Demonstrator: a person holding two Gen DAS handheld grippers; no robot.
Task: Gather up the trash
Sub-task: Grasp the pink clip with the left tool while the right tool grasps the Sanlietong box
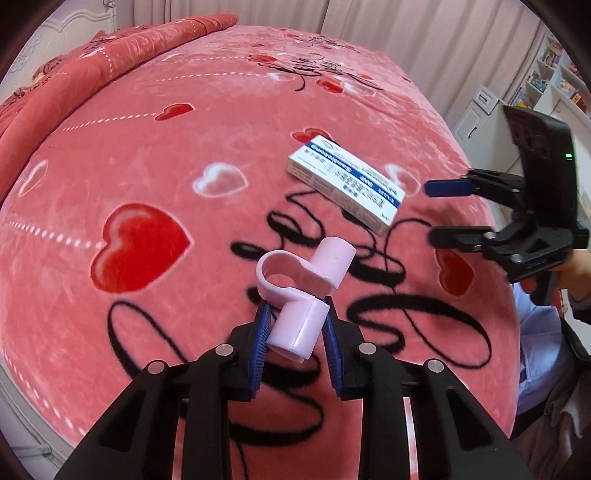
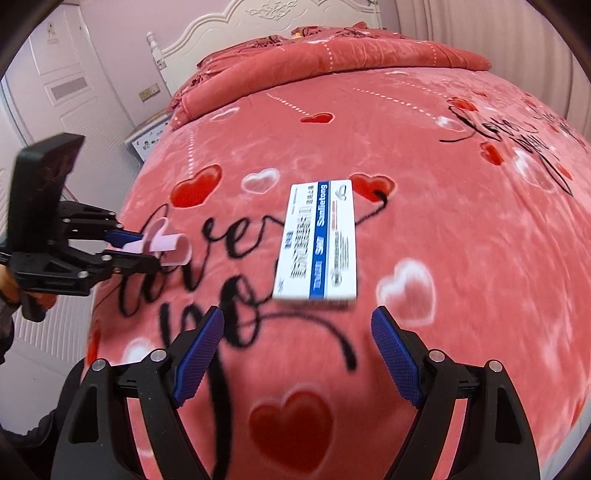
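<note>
On the pink bedspread (image 1: 155, 155) my left gripper (image 1: 295, 325) clamps the pink plastic piece (image 1: 303, 295), while my right gripper (image 2: 297, 332) hangs wide open just short of the white box (image 2: 319, 240).

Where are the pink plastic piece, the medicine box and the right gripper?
pink plastic piece (image 1: 295, 332): left wrist view, its lower tube.
medicine box (image 2: 317, 243): right wrist view, top face.
right gripper (image 2: 297, 328): right wrist view, between its fingertips.

Pink heart-print blanket (image 2: 443, 229) covers bed; folded quilt (image 2: 332, 55) near white headboard (image 2: 236, 22); shelves (image 1: 554, 74) by curtain (image 1: 406, 26).
</note>
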